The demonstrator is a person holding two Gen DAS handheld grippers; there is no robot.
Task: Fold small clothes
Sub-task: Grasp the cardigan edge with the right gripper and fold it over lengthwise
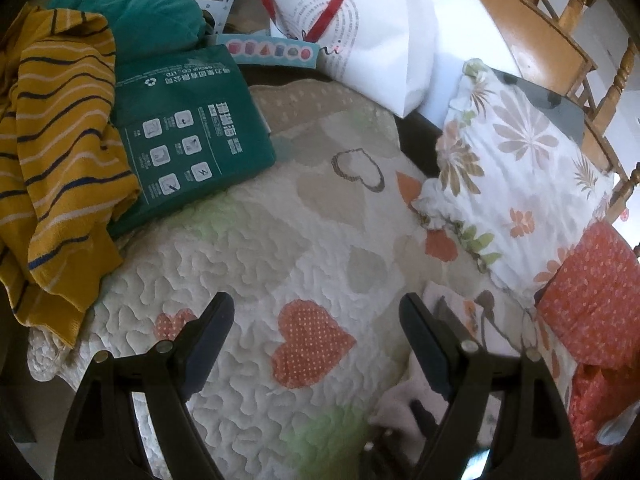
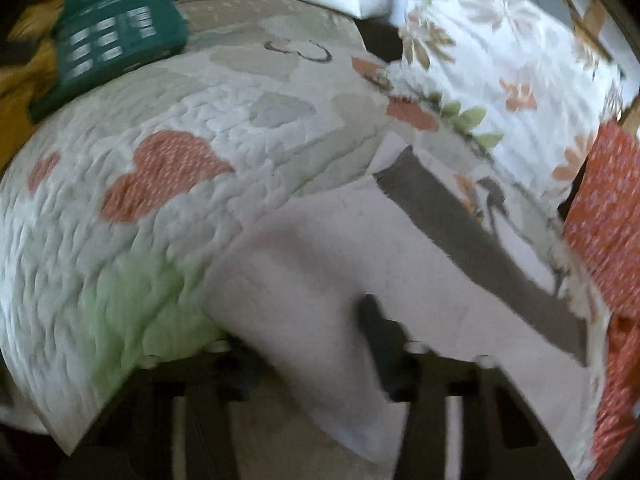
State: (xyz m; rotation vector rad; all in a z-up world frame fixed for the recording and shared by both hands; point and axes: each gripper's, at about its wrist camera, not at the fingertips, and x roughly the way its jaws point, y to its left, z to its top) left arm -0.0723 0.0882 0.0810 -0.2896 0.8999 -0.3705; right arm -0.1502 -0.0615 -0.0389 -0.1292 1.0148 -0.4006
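The white quilted bedspread with orange and beige hearts (image 1: 304,240) carries everything. At its far left edge a mustard-yellow striped knit garment (image 1: 52,152) lies crumpled and unfolded, so that piece is still to do. Nearer, a small pale-pink garment with a dark grey band (image 2: 340,264) lies draped over the right gripper (image 2: 316,344), its fingers narrowed with cloth between them; whether they pinch it, blur hides. The left gripper (image 1: 316,344) hovers with fingers wide, empty. Folding looks barely begun.
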